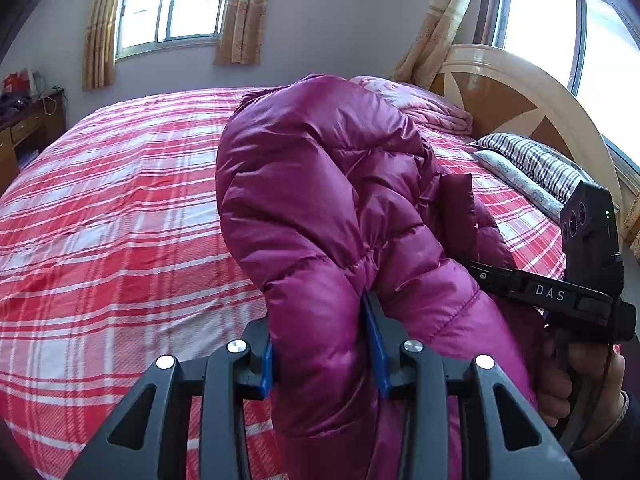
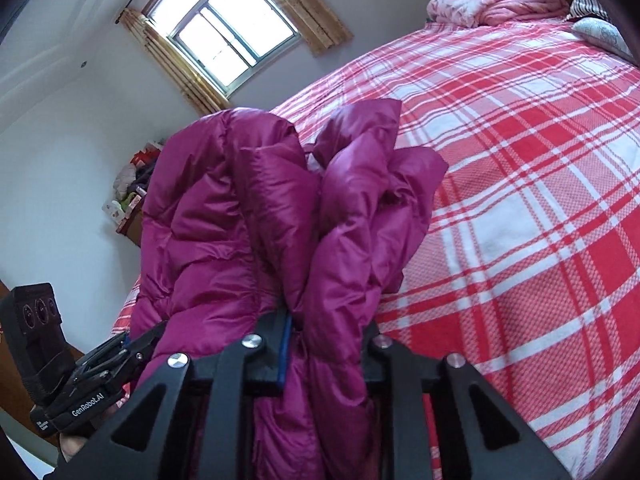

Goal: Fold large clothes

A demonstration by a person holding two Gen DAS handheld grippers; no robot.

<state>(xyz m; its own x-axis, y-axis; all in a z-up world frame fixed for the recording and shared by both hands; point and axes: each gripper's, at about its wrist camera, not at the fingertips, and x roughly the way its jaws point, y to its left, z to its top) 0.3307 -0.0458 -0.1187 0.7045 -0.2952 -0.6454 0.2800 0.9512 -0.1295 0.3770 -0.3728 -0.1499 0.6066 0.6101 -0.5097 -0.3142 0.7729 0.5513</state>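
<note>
A large magenta puffer jacket [image 1: 320, 200] hangs bunched in the air above the red plaid bed [image 1: 112, 208]. My left gripper [image 1: 322, 344] is shut on a thick fold of it, blue pads pressing each side. My right gripper [image 2: 328, 340] is shut on another bunch of the same jacket [image 2: 248, 216]; its right finger is hidden by the fabric. The right gripper also shows in the left wrist view [image 1: 560, 292], close on the right, held by a hand. The left gripper shows at the lower left of the right wrist view [image 2: 104, 364].
The bed [image 2: 520, 184] has a wooden headboard [image 1: 520, 92], a pink folded quilt [image 1: 424, 100] and striped pillows [image 1: 532, 160] at its head. A wooden desk [image 1: 24, 128] with clutter stands by the far wall. Curtained windows [image 1: 176, 0] are behind.
</note>
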